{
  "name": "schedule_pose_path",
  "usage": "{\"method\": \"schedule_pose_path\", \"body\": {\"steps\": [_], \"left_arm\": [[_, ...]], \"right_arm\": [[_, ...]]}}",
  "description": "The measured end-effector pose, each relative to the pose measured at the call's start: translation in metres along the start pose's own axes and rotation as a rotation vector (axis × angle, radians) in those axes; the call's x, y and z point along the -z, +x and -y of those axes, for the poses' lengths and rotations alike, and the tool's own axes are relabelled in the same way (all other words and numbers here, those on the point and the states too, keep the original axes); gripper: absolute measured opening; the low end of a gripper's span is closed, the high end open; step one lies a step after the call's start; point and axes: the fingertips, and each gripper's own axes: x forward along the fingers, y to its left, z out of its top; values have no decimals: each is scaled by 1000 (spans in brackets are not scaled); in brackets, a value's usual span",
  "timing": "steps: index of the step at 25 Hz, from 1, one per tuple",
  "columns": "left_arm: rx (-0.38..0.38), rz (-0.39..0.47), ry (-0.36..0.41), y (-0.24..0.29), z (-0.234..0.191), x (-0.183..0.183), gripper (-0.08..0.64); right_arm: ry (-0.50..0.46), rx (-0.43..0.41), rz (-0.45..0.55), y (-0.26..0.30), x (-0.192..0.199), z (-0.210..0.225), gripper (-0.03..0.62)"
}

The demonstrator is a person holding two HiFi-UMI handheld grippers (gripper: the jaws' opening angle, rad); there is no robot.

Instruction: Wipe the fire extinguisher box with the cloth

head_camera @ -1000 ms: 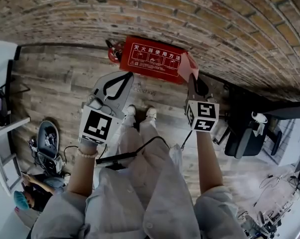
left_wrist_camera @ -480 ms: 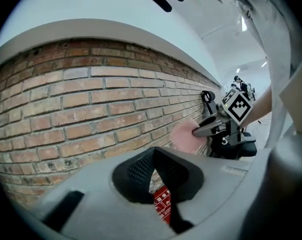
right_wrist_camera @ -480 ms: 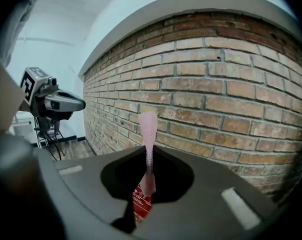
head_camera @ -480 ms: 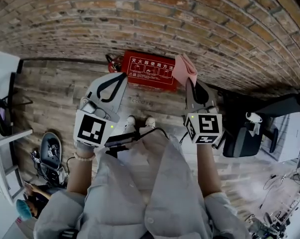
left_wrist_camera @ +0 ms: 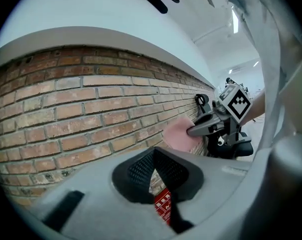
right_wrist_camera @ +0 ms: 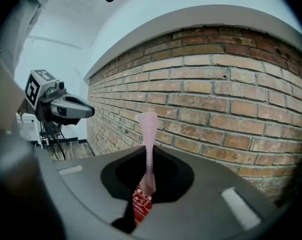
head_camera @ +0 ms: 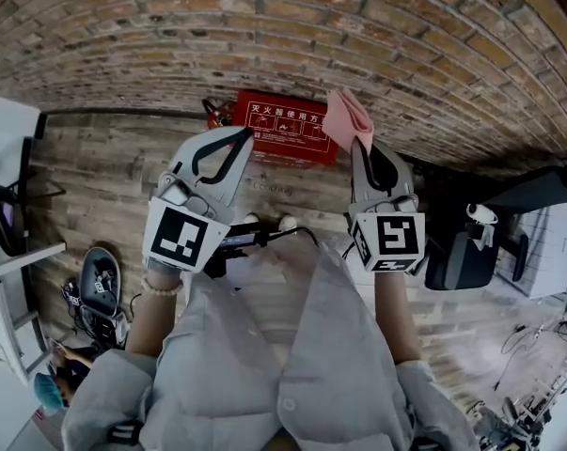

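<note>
The red fire extinguisher box (head_camera: 285, 125) stands on the wooden floor against the brick wall (head_camera: 264, 36). My right gripper (head_camera: 361, 145) is shut on a pink cloth (head_camera: 347, 118), which hangs in front of the box's right end. In the right gripper view the cloth (right_wrist_camera: 148, 134) stands up thin between the jaws, with the red box (right_wrist_camera: 140, 205) showing below. My left gripper (head_camera: 238, 141) is shut and holds nothing, short of the box's left half. The left gripper view shows the cloth (left_wrist_camera: 178, 134) and a sliver of the box (left_wrist_camera: 162, 207).
A black valve (head_camera: 213, 111) pokes out at the box's left end. A black office chair (head_camera: 457, 252) stands at the right. On the left are a white desk (head_camera: 6, 252), a dark bag (head_camera: 95, 280) on the floor and a seated person (head_camera: 53, 383).
Both grippers have risen and the box looks smaller and farther below. The cloth has stayed in the right gripper, by the box's right end. The left gripper has stayed shut.
</note>
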Motion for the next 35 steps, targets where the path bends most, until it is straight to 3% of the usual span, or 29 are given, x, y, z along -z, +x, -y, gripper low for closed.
{"method": "schedule_pose_path", "body": {"steps": [35], "left_arm": [[-49, 8, -52, -11, -3, 6, -3]], "right_arm": [[-57, -45, -38, -2, 3, -27, 21]]}}
